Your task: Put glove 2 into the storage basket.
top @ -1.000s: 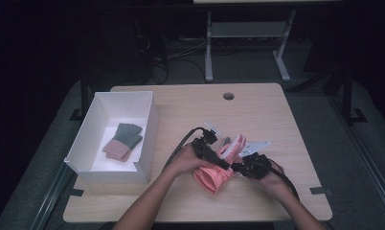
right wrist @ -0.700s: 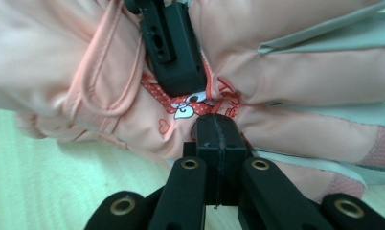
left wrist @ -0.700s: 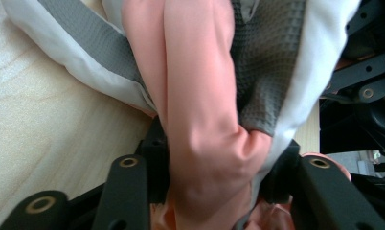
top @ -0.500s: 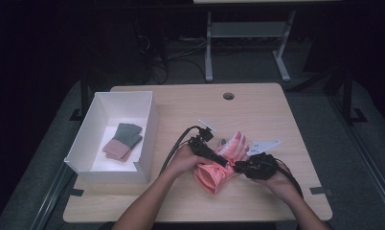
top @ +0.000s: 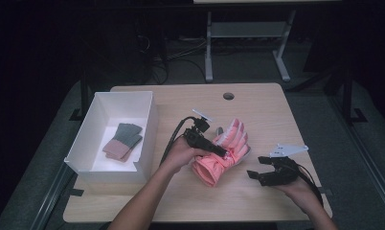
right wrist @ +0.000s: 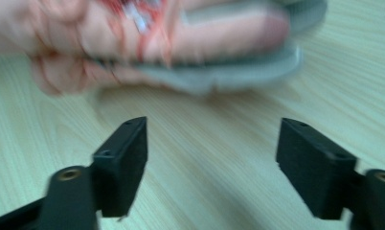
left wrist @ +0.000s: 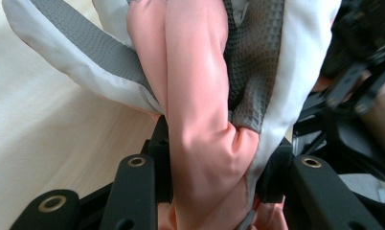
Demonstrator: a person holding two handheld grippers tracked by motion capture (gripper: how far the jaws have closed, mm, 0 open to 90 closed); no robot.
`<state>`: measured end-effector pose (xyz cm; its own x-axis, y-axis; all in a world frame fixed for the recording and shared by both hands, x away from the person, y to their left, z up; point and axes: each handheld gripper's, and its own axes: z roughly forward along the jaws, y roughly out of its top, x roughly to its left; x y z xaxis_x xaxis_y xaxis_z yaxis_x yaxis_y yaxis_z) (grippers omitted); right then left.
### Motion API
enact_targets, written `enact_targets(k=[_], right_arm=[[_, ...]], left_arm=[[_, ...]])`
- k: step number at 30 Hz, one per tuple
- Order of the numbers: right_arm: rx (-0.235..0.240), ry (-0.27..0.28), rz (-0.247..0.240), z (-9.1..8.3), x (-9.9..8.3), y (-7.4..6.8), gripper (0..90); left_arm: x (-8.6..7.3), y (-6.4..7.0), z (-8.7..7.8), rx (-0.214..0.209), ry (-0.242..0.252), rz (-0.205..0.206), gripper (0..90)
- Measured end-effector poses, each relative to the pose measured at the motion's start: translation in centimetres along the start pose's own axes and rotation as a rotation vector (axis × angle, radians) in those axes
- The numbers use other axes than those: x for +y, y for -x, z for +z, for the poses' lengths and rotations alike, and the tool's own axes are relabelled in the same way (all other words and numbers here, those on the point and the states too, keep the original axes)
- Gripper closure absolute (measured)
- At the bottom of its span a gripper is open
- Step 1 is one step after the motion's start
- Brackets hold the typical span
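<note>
pinching the glove (left wrist: 200,120), left tongs (top: 218,149) lift it; right tongs (right wrist: 212,167) gape beside it, above the desk (right wrist: 205,139).

Bright light is shining down on the table (top: 277,120) while the room around it is staying dark, and the pink glove (right wrist: 157,38) is looking smeared and fuzzy in the right gripper view.

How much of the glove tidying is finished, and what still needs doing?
Done, it seems: a grey and pink folded pair already lies in the white box. In hand: the left gripper is shut on the pink glove, which is on the table; the right gripper is open, apart from it. Probably left: moving that glove into the box.
</note>
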<state>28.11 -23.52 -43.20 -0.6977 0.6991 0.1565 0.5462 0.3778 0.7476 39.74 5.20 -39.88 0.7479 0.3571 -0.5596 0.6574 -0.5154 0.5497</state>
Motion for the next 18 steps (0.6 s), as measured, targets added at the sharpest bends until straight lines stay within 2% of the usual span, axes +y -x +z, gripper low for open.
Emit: enact_targets(k=[1, 2, 4, 5, 6, 7, 8, 9, 12, 16, 18], right_arm=[[-0.005, -0.003, 0.008, 0.2, -0.1, 0.1, 18.1], [-0.005, -0.003, 0.008, 0.2, -0.1, 0.1, 18.1], [-0.017, -0.007, 0.016, 0.5, 0.0, 0.1, 13.5], [-0.027, -0.017, 0.007, 0.9, -0.1, -0.1, 13.1], [-0.027, -0.017, 0.007, 0.9, -0.1, -0.1, 13.1], [-0.027, -0.023, -0.016, 1.0, -0.1, -0.3, 12.9], [-0.027, -0.023, -0.016, 1.0, -0.1, -0.3, 12.9], [-0.025, -0.03, -0.011, 1.2, 0.0, -0.4, 11.8], [-0.025, -0.031, -0.011, 1.4, -0.1, -0.4, 11.8], [-0.022, -0.027, -0.009, 1.6, -0.3, -0.2, 11.5], [-0.02, -0.028, -0.008, 1.6, -0.3, -0.2, 10.6]], left_arm=[[0.3, 0.6, -1.1, 0.016, 0.004, 0.011, 59.2], [0.3, 0.6, -1.1, 0.016, 0.004, 0.011, 59.2], [0.5, 1.1, -2.2, 0.036, 0.013, 0.014, 59.2], [0.7, 1.5, -3.1, 0.051, 0.016, 0.018, 59.2], [0.7, 1.5, -3.1, 0.051, 0.016, 0.018, 59.2], [0.9, 1.8, -4.1, 0.067, 0.018, 0.027, 59.2], [0.9, 1.8, -4.1, 0.067, 0.018, 0.027, 59.1], [1.0, 2.1, -5.1, 0.081, 0.027, 0.026, 59.1], [1.0, 2.3, -6.0, 0.091, 0.038, 0.027, 59.1], [1.2, 2.7, -8.6, 0.119, 0.062, 0.025, 59.0], [1.2, 2.8, -9.1, 0.127, 0.066, 0.022, 58.9]])
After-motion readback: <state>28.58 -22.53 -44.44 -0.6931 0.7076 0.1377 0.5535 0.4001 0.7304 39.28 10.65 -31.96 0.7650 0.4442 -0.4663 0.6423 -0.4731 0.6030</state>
